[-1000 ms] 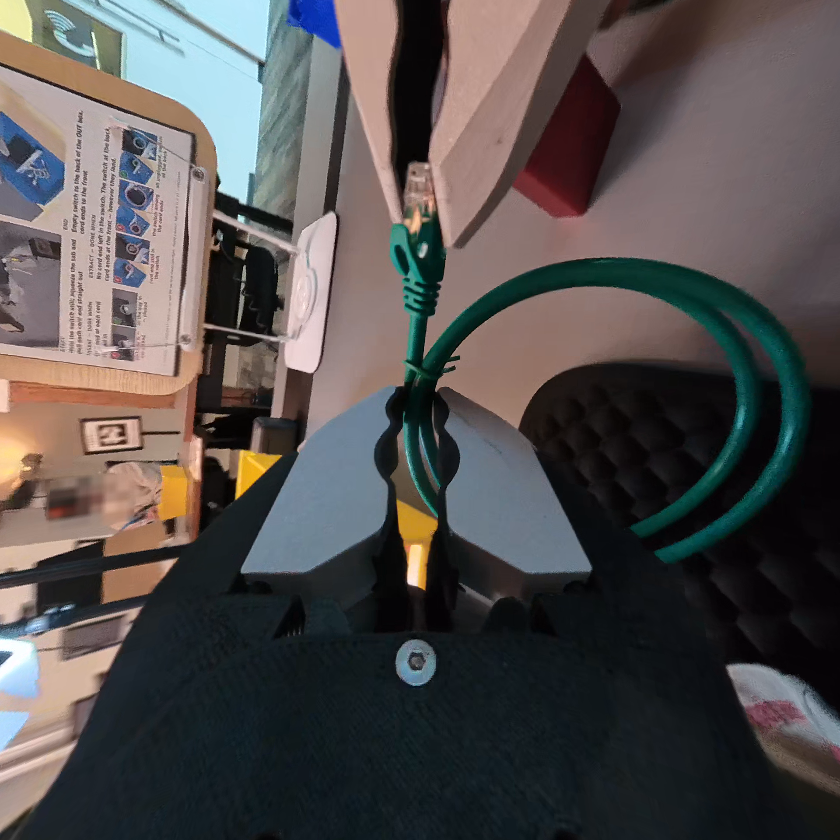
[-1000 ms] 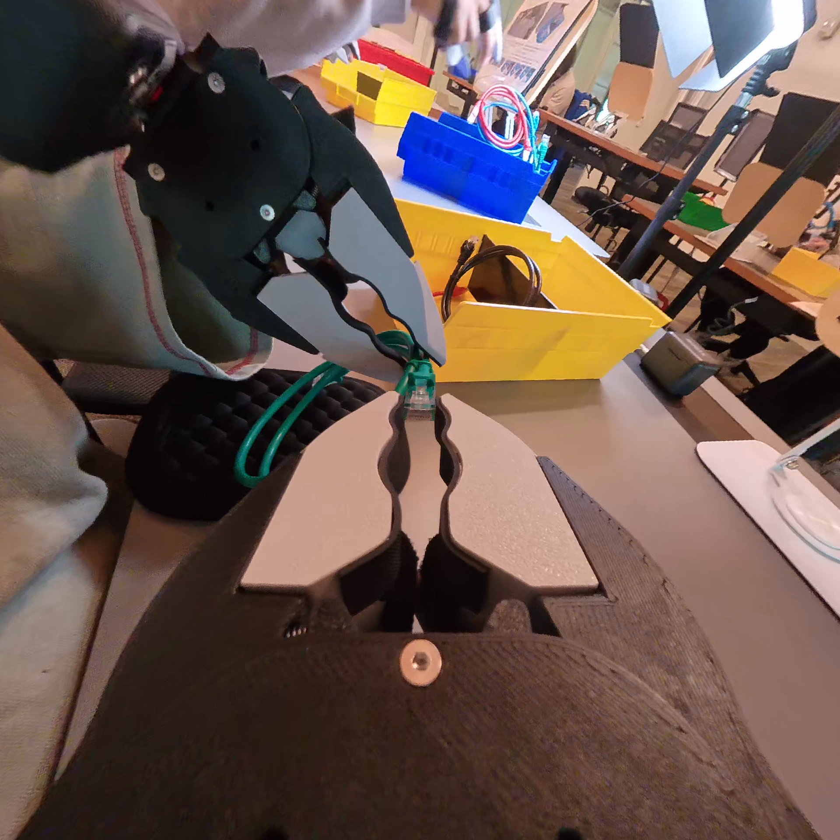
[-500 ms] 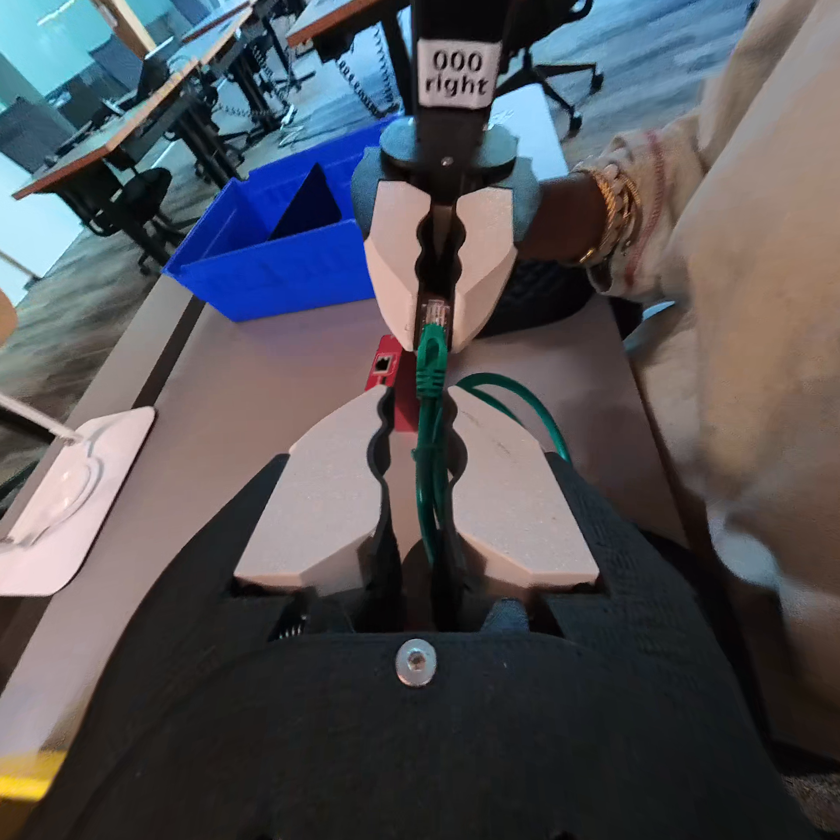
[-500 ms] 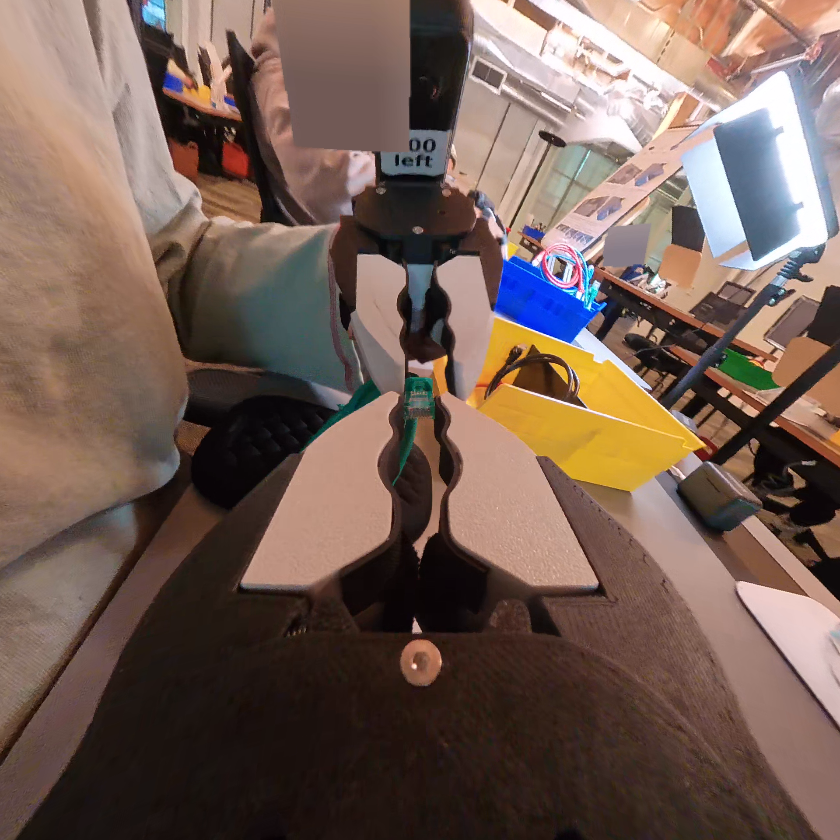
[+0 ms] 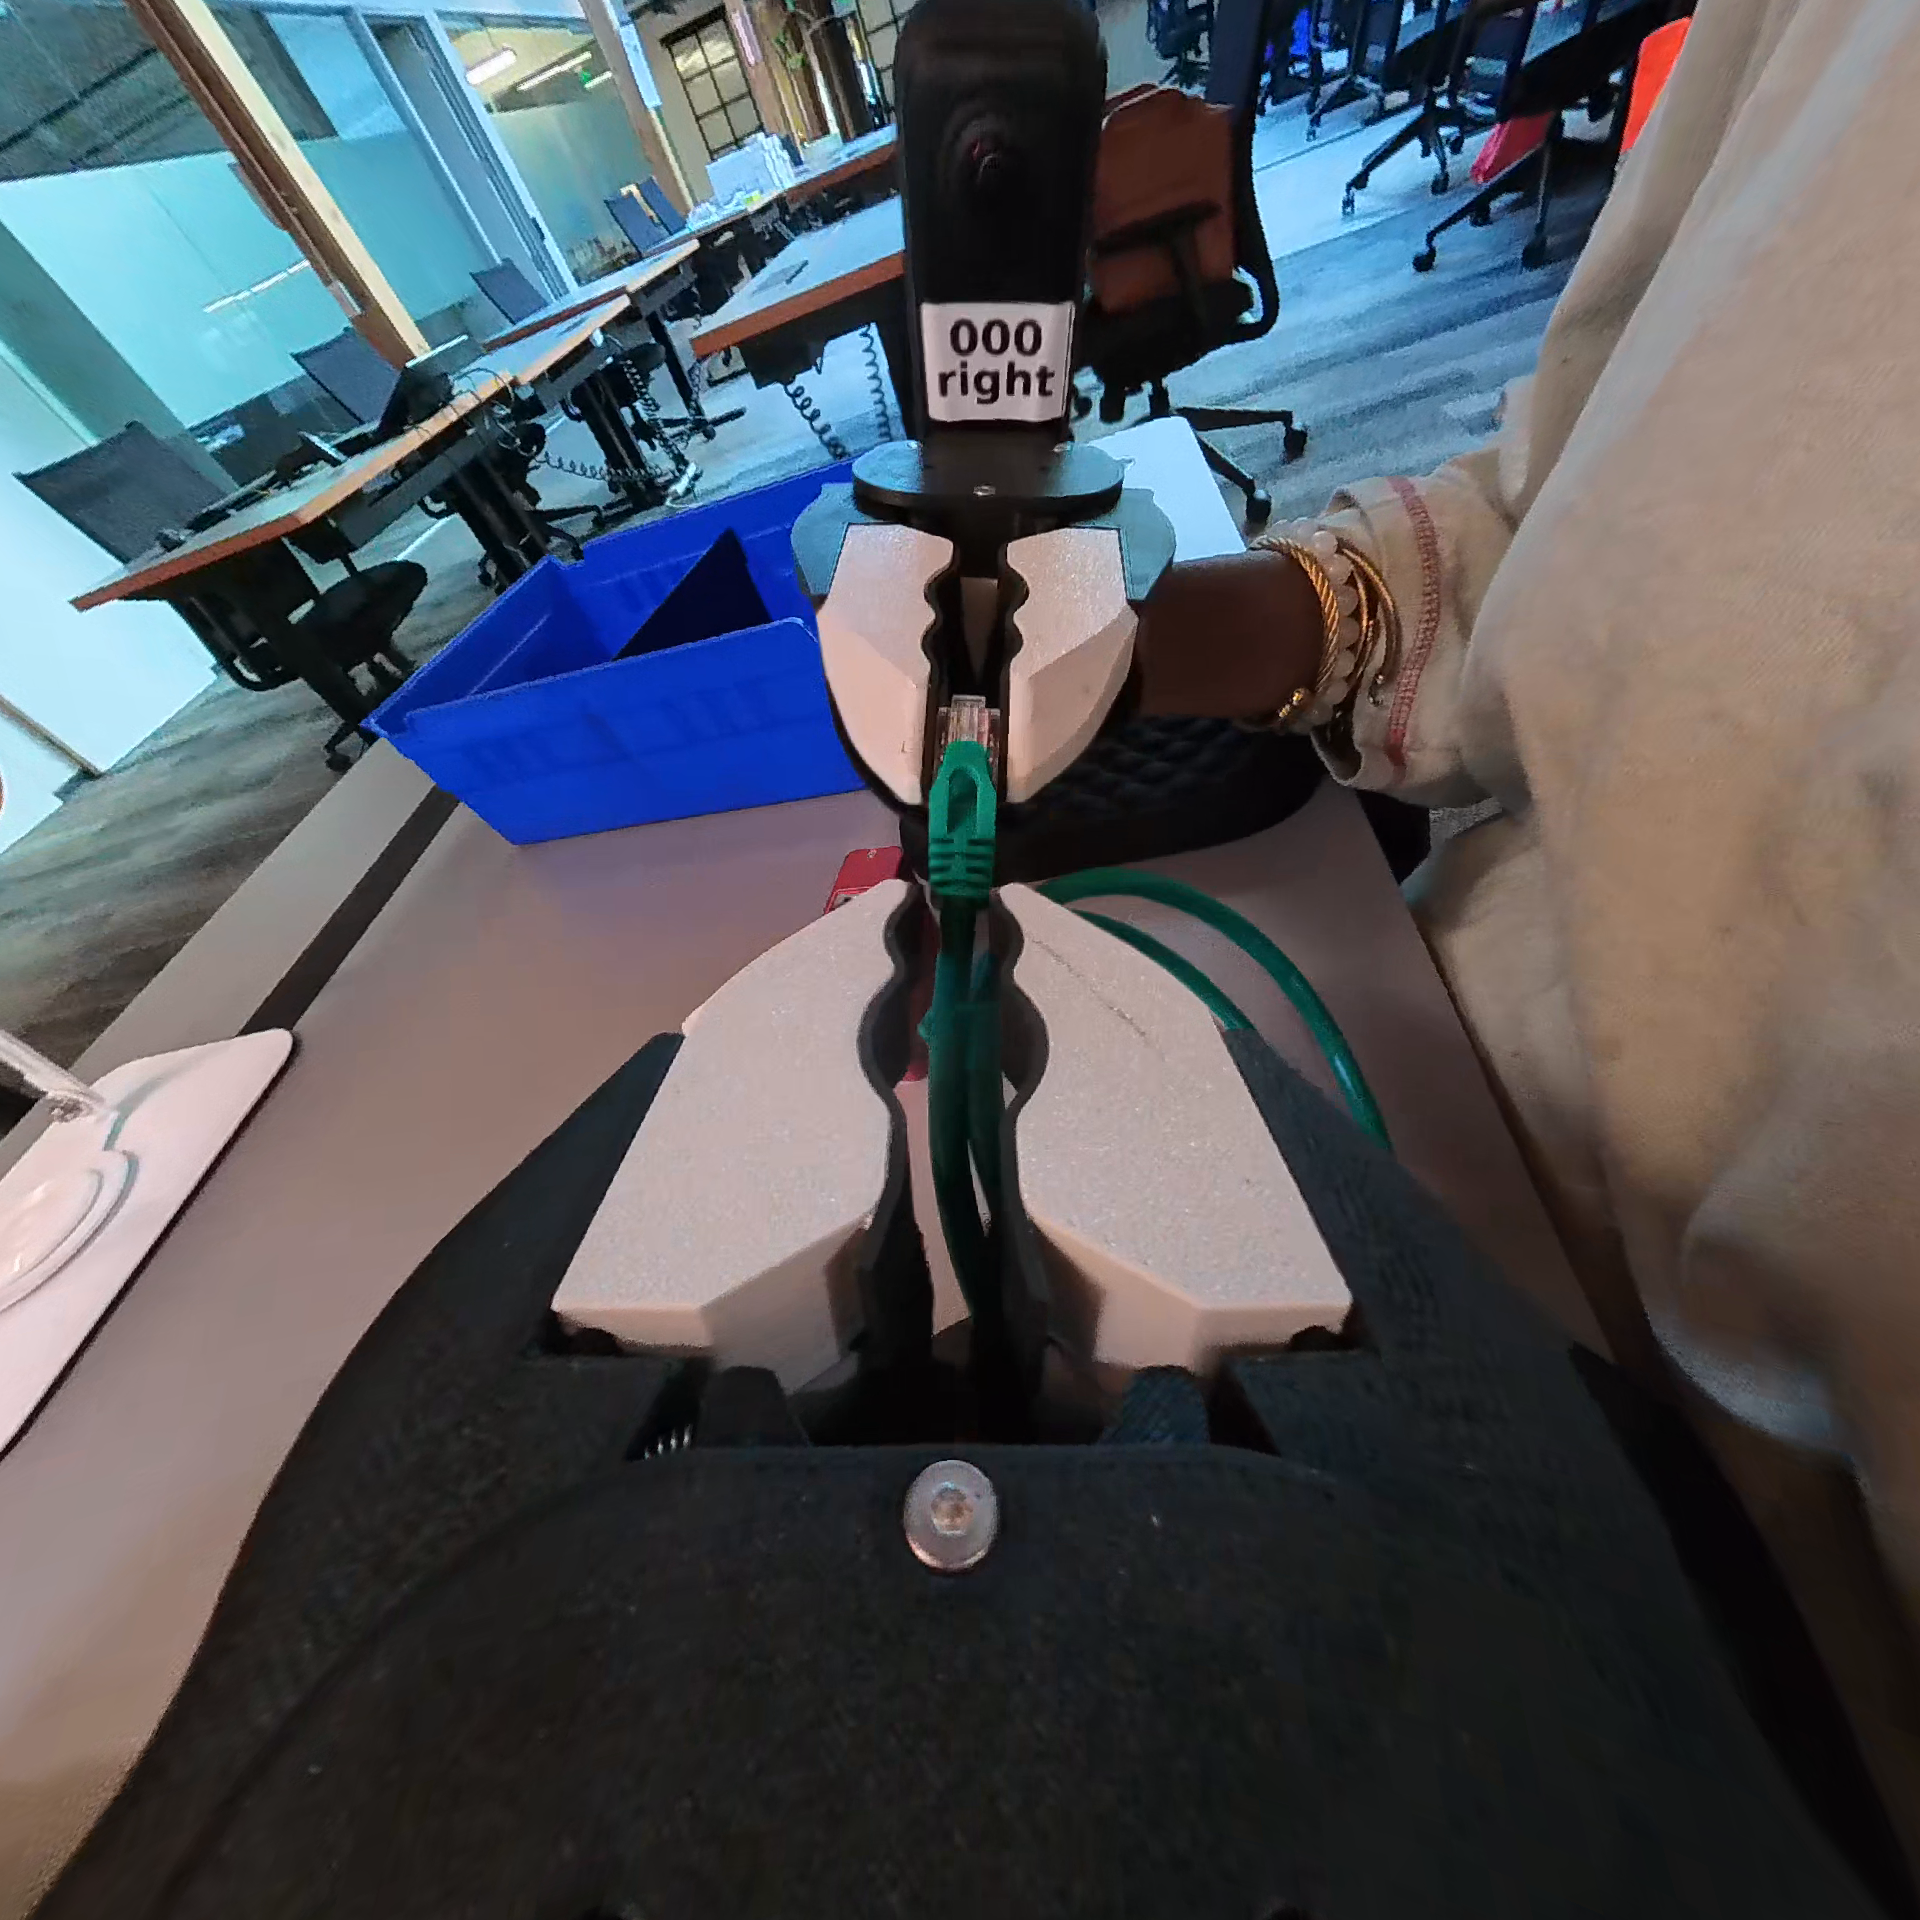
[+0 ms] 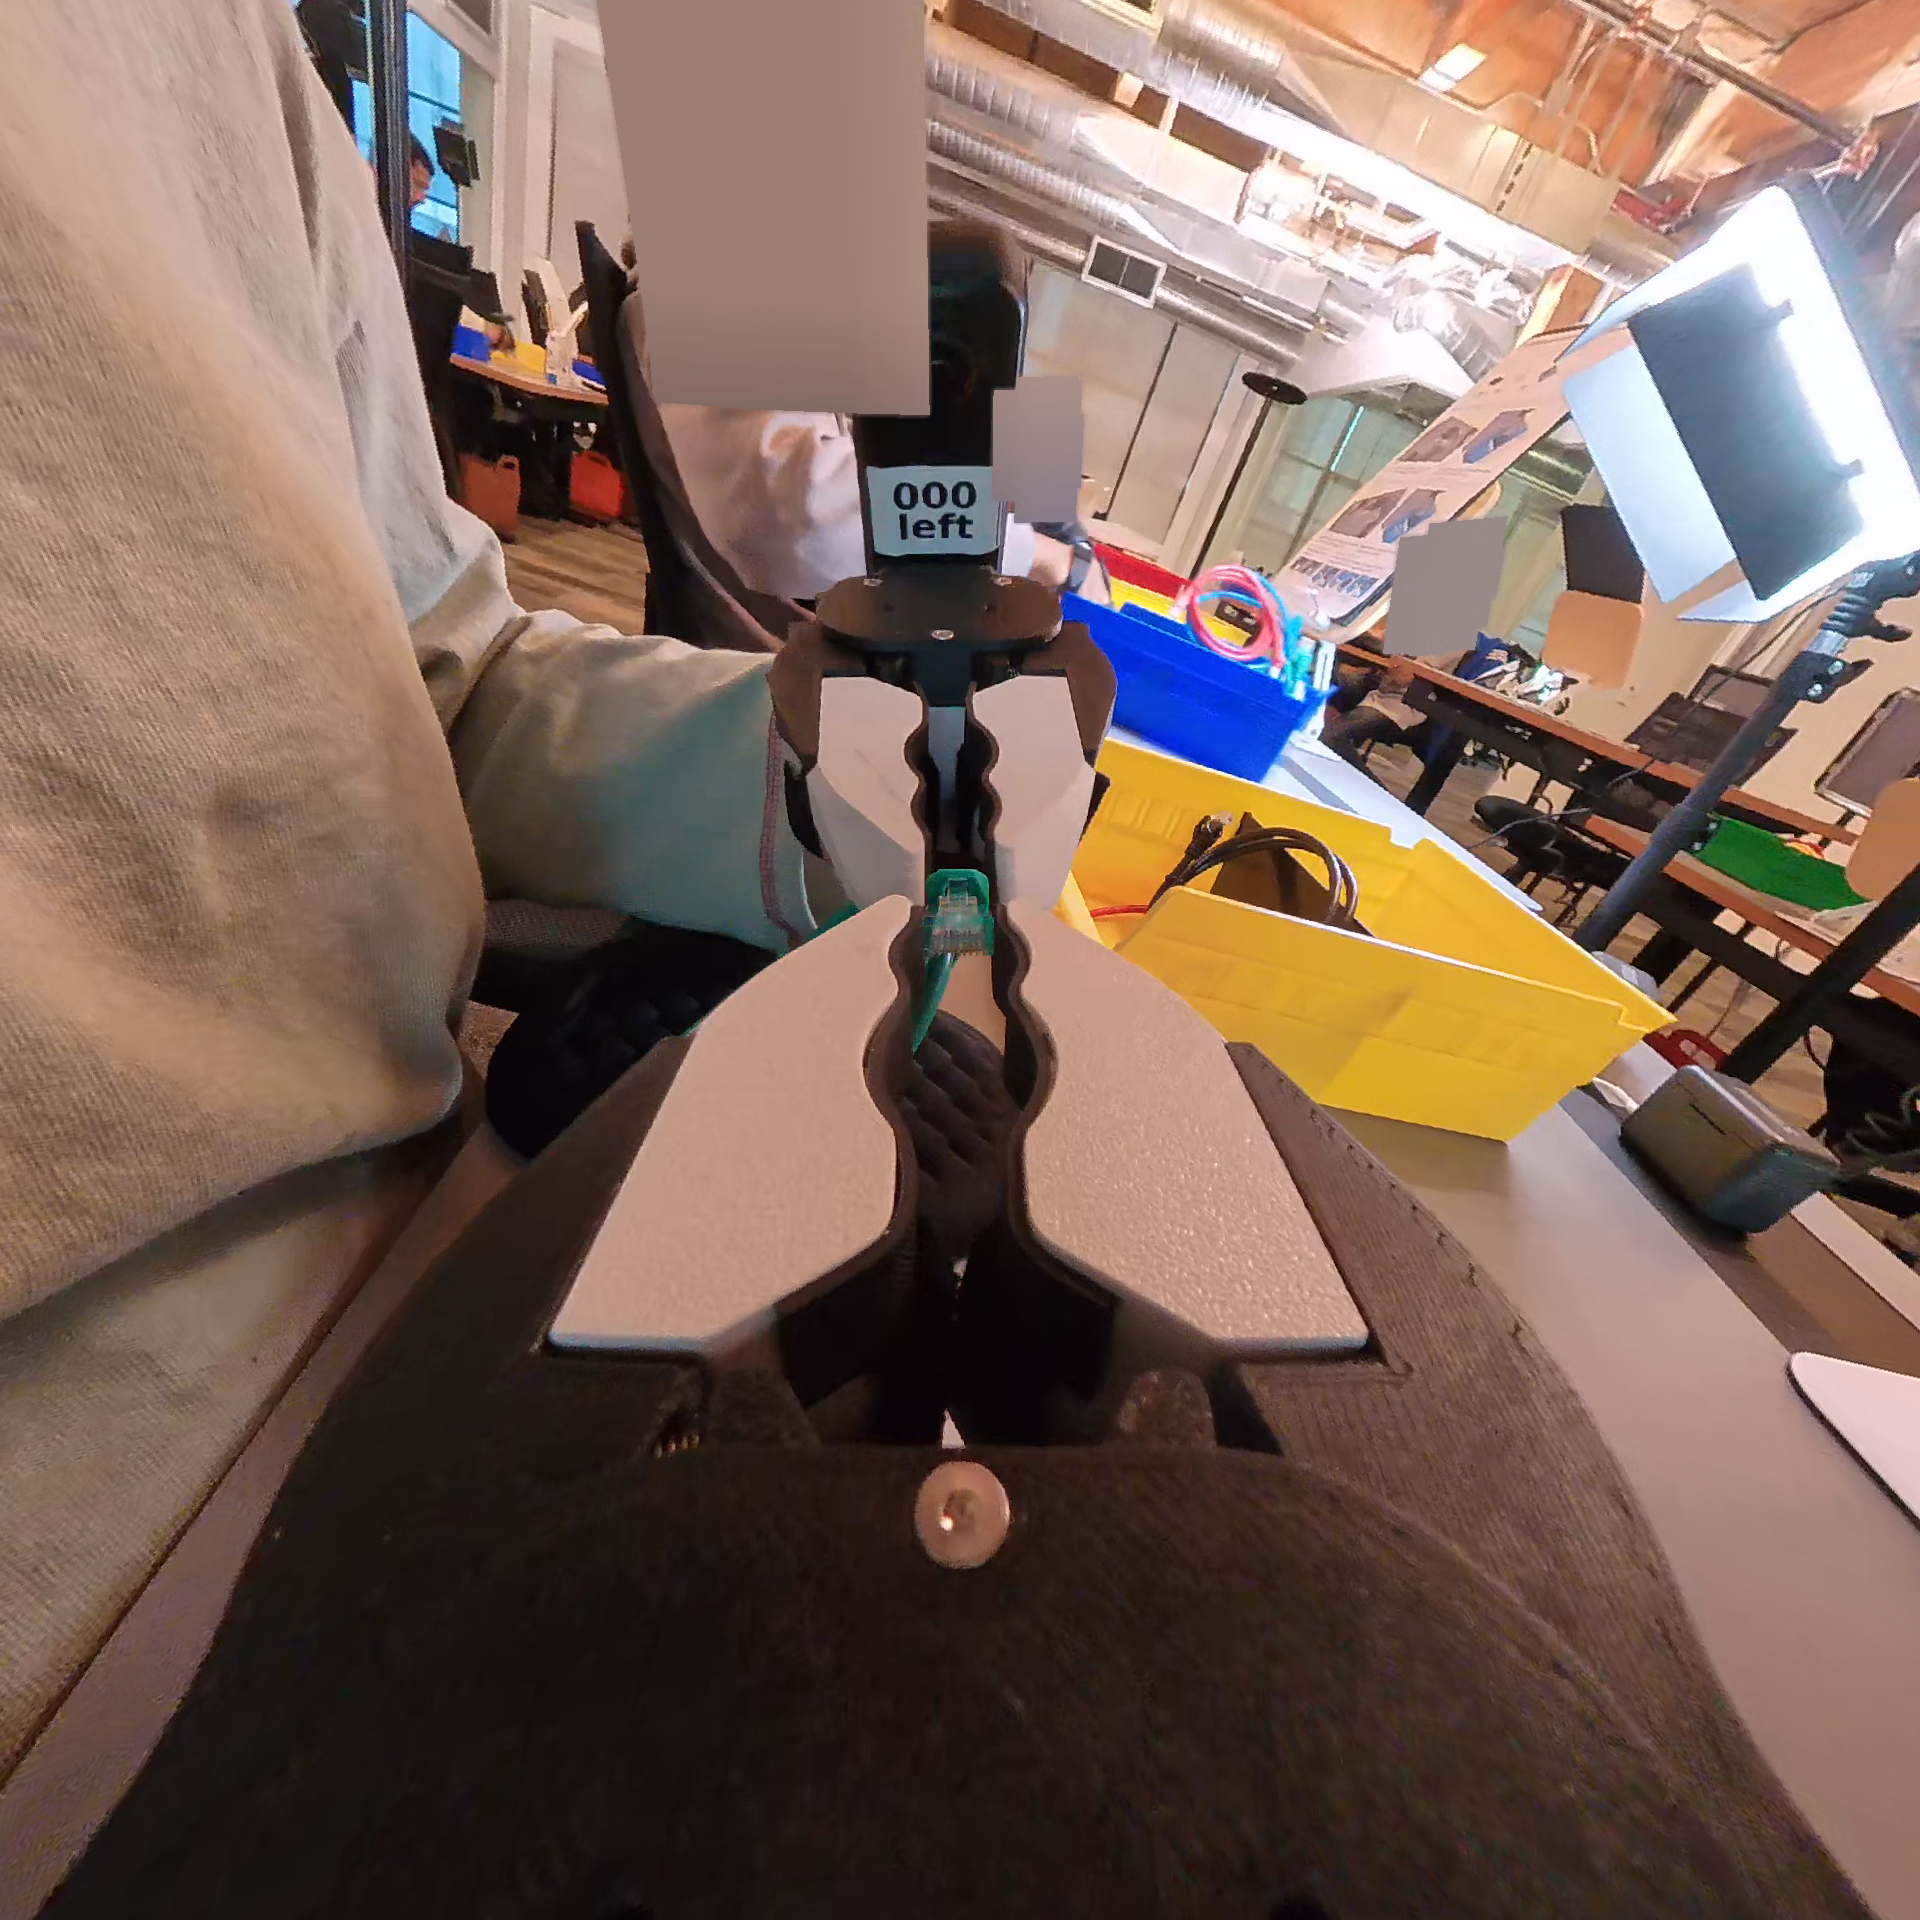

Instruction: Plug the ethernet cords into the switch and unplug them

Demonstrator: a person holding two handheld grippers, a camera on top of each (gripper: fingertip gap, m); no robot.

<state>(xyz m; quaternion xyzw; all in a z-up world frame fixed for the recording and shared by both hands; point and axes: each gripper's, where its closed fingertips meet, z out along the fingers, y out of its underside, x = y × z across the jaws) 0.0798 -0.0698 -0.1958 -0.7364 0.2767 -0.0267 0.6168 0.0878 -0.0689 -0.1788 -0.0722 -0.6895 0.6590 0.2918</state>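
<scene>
A green ethernet cord runs between my left gripper's fingers, which are shut on it just behind the boot. Its loop hangs to the right. The clear plug sticks forward between the fingertips of my right gripper, which is shut on it. The two grippers face each other tip to tip above the table; the right gripper also shows in the left wrist view. The red switch lies on the table below, mostly hidden by the fingers.
A blue bin stands past the switch. A yellow bin with a black cord and another blue bin with cords stand on the other side. A black foam pad, a white pad and a person's body are close by. The grippers are tip to tip, or close to it.
Both grippers have swung from a tilted pose to level, now facing each other straight on and higher above the table. The green cord has stayed held between them.
</scene>
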